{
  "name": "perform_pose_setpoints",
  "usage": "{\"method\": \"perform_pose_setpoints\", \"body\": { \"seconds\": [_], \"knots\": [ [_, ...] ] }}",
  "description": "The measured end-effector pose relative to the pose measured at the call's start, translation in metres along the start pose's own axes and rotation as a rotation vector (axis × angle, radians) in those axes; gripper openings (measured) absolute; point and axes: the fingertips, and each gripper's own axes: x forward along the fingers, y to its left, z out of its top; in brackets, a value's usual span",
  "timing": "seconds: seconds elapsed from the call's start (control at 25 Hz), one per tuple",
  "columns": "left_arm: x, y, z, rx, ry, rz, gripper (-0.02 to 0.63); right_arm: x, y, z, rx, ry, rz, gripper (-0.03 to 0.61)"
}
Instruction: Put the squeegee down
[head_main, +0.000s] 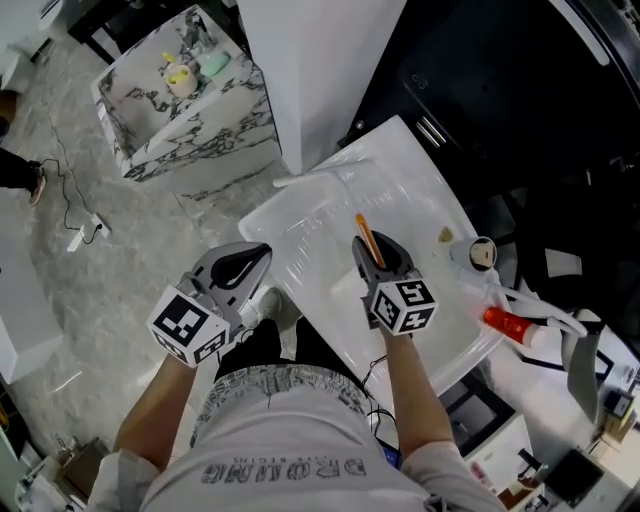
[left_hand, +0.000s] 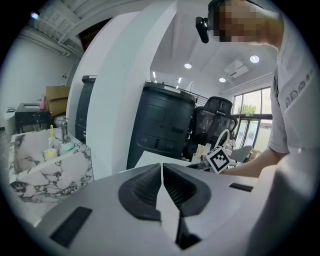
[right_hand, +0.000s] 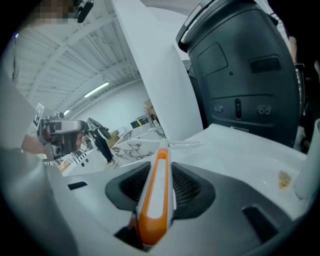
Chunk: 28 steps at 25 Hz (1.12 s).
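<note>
Right claw (head_main: 374, 252): pinching the squeegee (head_main: 366, 236) by its orange handle.
Left claw (head_main: 247, 262): pressed together, empty.
My plan: lower it flat onto the desk (head_main: 420, 190) at centre frame, then release.

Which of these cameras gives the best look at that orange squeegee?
The right gripper view. The squeegee fills its middle, with its orange-and-white handle clamped between the jaws of the right gripper. The head view shows it only as a thin orange strip sticking out of that gripper. The left gripper view doesn't show it.
</note>
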Motion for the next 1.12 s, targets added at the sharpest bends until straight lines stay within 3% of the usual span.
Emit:
{"method": "perform_pose_setpoints", "body": {
  "seconds": [0.76, 1.12],
  "knots": [
    [0.017, 0.000, -0.022, -0.023, 0.024, 0.022, 0.029, 0.020, -0.005, -0.009, -0.093, -0.011, -0.030, 0.141],
    [0.018, -0.005, -0.036, -0.033, 0.045, 0.027, 0.029, 0.034, -0.005, -0.032, -0.141, 0.042, -0.061, 0.143]
  ]
}}
